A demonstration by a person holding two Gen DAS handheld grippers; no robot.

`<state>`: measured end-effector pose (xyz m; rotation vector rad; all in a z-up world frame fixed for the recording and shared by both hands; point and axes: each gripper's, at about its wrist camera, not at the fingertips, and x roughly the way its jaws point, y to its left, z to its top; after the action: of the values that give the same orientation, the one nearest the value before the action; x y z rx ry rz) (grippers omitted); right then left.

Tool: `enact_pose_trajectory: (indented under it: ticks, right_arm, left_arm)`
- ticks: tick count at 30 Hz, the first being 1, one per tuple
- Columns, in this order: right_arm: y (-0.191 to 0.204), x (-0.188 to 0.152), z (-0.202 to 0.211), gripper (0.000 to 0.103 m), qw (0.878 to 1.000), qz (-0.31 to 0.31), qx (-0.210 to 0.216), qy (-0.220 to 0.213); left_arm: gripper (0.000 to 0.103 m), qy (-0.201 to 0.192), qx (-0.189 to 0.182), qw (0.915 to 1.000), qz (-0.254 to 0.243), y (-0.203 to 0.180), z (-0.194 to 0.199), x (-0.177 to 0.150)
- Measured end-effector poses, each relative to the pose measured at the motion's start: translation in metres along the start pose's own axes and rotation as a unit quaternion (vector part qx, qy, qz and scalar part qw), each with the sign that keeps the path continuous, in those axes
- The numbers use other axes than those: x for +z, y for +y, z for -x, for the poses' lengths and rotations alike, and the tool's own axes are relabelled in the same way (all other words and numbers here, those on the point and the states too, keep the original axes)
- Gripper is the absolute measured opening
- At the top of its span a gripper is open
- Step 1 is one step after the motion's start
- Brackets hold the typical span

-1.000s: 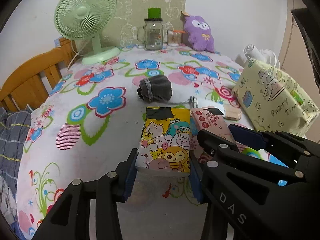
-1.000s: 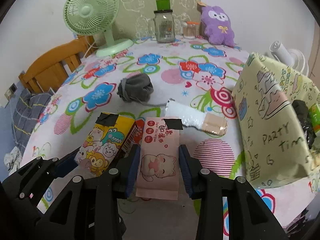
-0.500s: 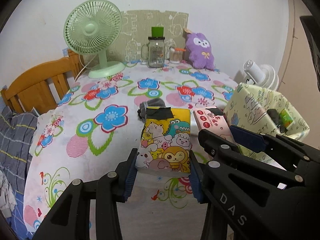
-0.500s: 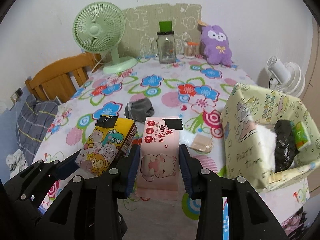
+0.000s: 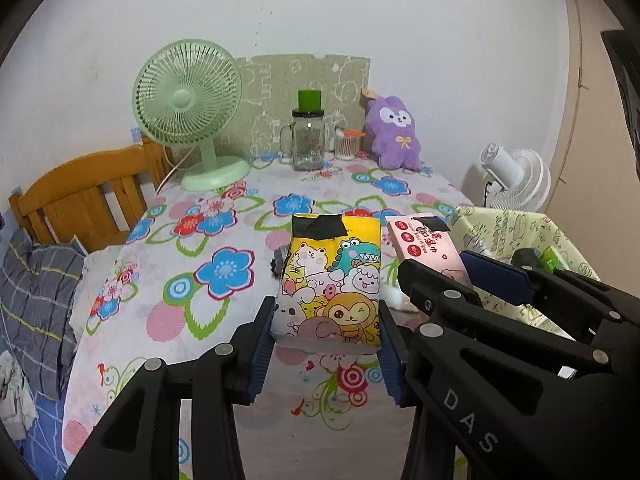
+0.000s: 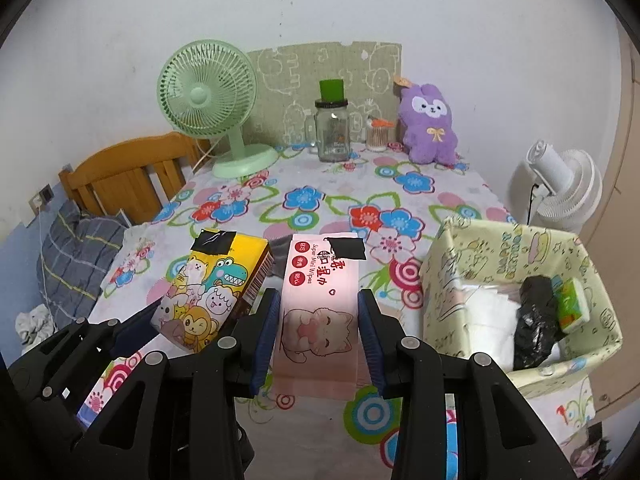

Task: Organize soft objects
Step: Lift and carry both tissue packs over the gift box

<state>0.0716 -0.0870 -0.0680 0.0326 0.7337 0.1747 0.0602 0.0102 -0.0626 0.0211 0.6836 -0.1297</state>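
Observation:
My left gripper (image 5: 326,340) is shut on a yellow cartoon tissue pack (image 5: 334,280) and holds it high above the flowered table (image 5: 200,264). My right gripper (image 6: 318,332) is shut on a pink wet-wipes pack (image 6: 320,304), also lifted, just right of the yellow pack (image 6: 208,292). The pink pack also shows in the left wrist view (image 5: 426,248). A yellow-green paper-covered box (image 6: 516,256) stands at the table's right edge, holding white cloth (image 6: 488,320), a black bundle (image 6: 534,320) and a green pack (image 6: 572,304). A grey soft bundle (image 6: 280,248) lies mostly hidden behind the packs.
At the back stand a green fan (image 5: 192,108), a glass jar with green lid (image 5: 308,140), a small cup of sticks (image 5: 346,144) and a purple plush (image 5: 396,132). A wooden bed frame (image 5: 88,196) is left; a white fan (image 6: 560,188) is right.
Both grippers have risen and pulled back from the table with their packs; the table looks farther and the box's inside has come into view.

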Motion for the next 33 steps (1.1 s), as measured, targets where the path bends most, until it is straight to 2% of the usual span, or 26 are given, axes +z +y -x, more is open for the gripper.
enact_pose_trajectory:
  ticks: [19,33]
  right_arm:
    - [-0.029,0.024,0.025,0.042,0.999,-0.002,-0.008,-0.032]
    - [-0.059,0.033,0.034,0.042,0.999,-0.01,-0.017,-0.044]
  left_arm:
    - [0.048,-0.031,-0.005,0.9994,-0.017,-0.031,0.01,0.027]
    - [0.048,-0.038,-0.014,0.9988,-0.027,-0.06,0.006,0.039]
